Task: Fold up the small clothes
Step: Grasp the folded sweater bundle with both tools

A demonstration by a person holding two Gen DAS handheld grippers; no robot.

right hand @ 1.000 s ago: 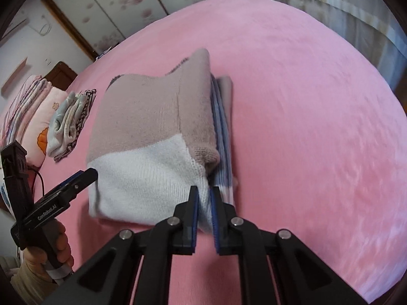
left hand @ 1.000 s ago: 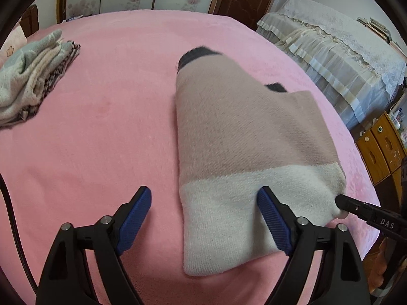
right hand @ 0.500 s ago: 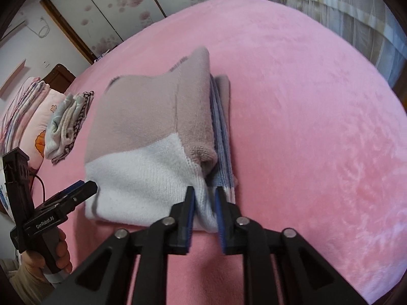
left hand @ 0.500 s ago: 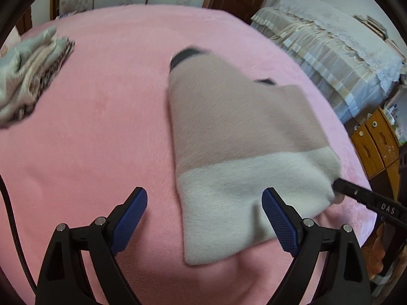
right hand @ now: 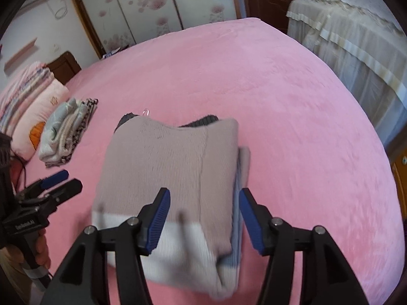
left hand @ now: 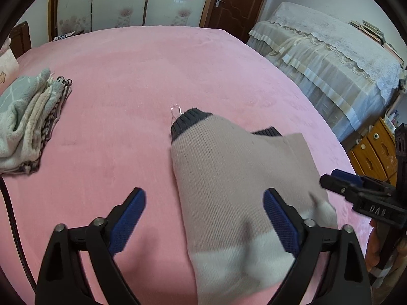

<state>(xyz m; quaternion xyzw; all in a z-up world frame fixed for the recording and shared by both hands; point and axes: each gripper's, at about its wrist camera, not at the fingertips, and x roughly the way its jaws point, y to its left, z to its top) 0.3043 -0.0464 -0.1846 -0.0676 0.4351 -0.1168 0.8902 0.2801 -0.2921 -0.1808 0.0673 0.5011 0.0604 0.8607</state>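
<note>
Sweater [left hand: 229, 178], folded, taupe body with white hem and dark ribbed cuffs, is seen lying on the pink bedspread [left hand: 127, 89] near the bed's front edge. A blue-striped layer [right hand: 237, 203] is seen under its right edge in the right wrist view. Left gripper [left hand: 203, 216] is held with fingers spread wide, nothing gripped; its right finger is over the sweater, its left over bare bedspread. Right gripper [right hand: 202, 218] is likewise spread apart above the sweater's white hem, nothing pinched. A stack of folded clothes [left hand: 28, 124] is seen well apart, left. A pillow [right hand: 38, 111] is beside that stack.
</note>
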